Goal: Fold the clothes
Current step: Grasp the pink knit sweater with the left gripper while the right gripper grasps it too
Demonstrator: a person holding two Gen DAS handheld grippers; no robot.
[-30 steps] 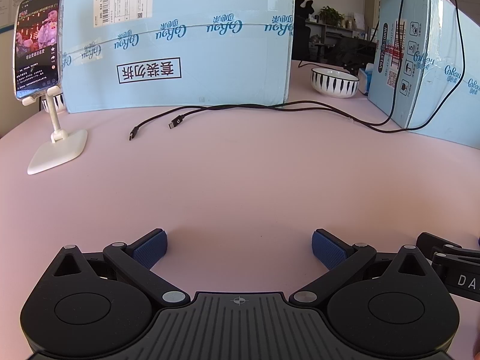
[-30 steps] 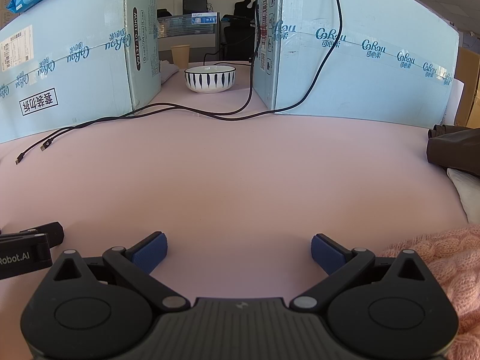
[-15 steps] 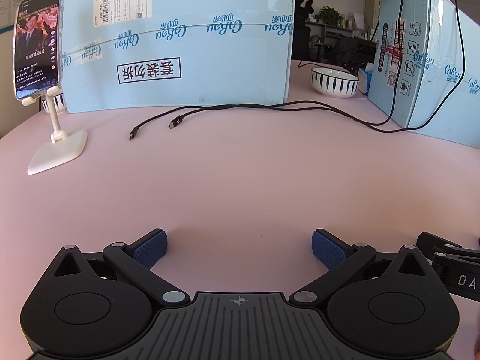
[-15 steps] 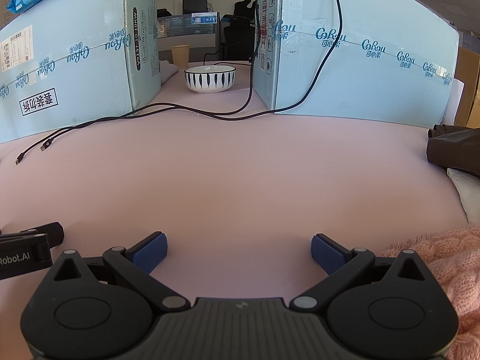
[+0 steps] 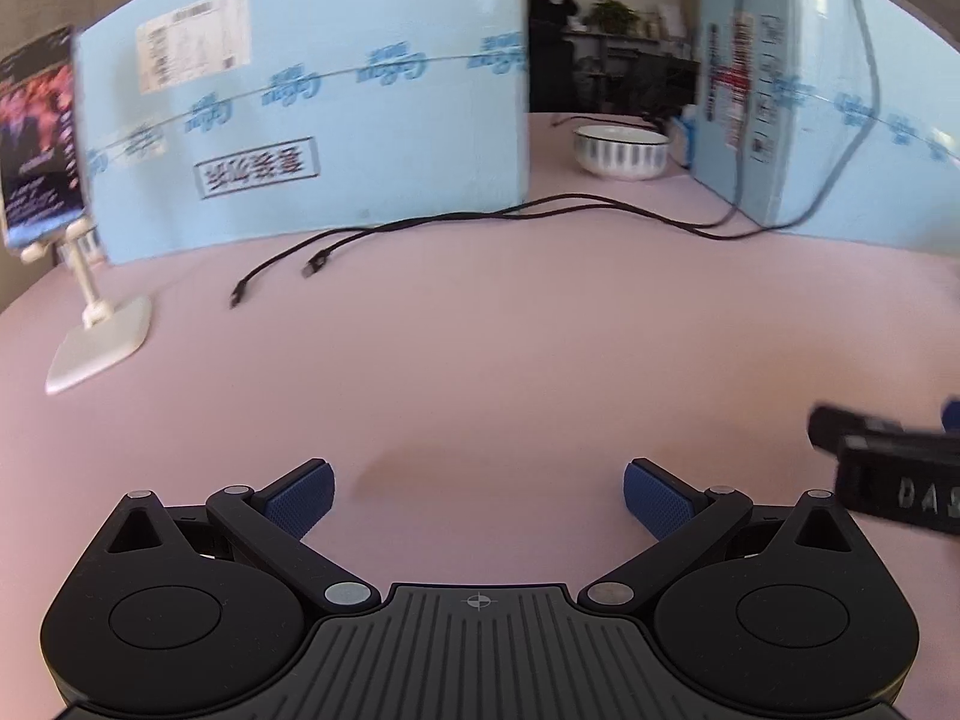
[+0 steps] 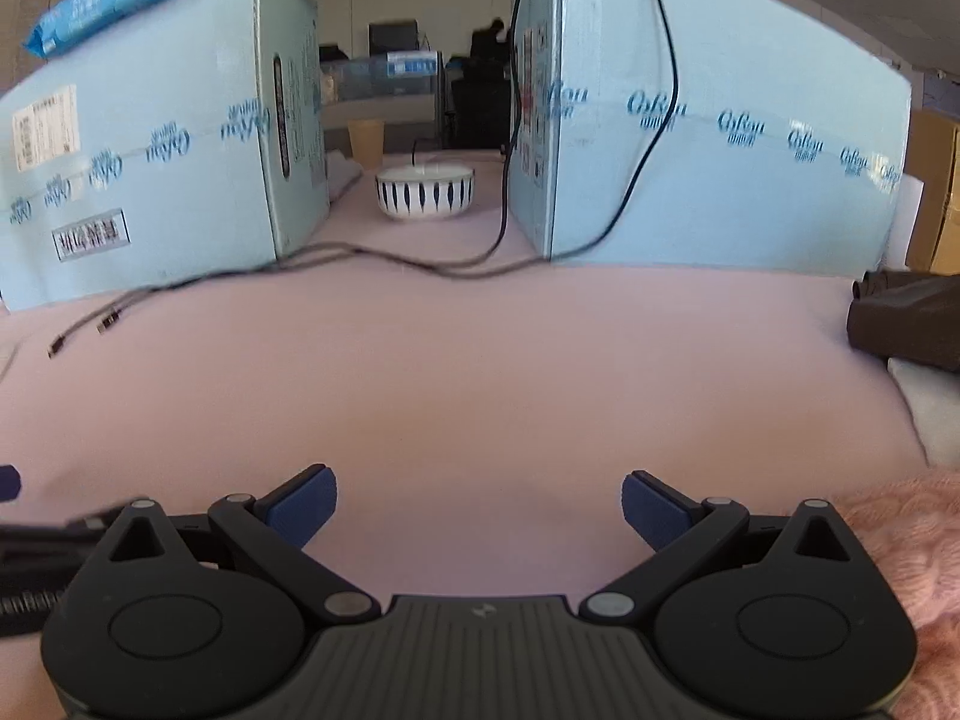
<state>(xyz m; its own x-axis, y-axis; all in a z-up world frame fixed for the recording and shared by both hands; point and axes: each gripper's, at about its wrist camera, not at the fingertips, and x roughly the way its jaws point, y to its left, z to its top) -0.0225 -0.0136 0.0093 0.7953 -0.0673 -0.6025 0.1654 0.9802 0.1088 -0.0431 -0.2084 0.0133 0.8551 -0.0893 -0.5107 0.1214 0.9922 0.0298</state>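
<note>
Pink tabletop [image 5: 480, 360] lies bare ahead of both the left gripper [image 5: 478, 495] and the right gripper [image 6: 478, 501], each spread wide and empty. Reaching right for the pink sweater [image 6: 900, 540], the right one may snag loose knit, or sweep into the cables [image 6: 390, 258] ahead.

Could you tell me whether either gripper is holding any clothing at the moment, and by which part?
Nothing is held: left gripper and right gripper are both open over bare tabletop.

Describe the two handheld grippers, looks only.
Both match: left gripper and right gripper have black linkage arms with silver pivot pins, two round black discs, a ribbed grey centre plate and blue textured finger pads. The left plate bears a crosshair mark, the right a small bolt-like one. White letters "DA" show on the right gripper's side in the left view.
</note>
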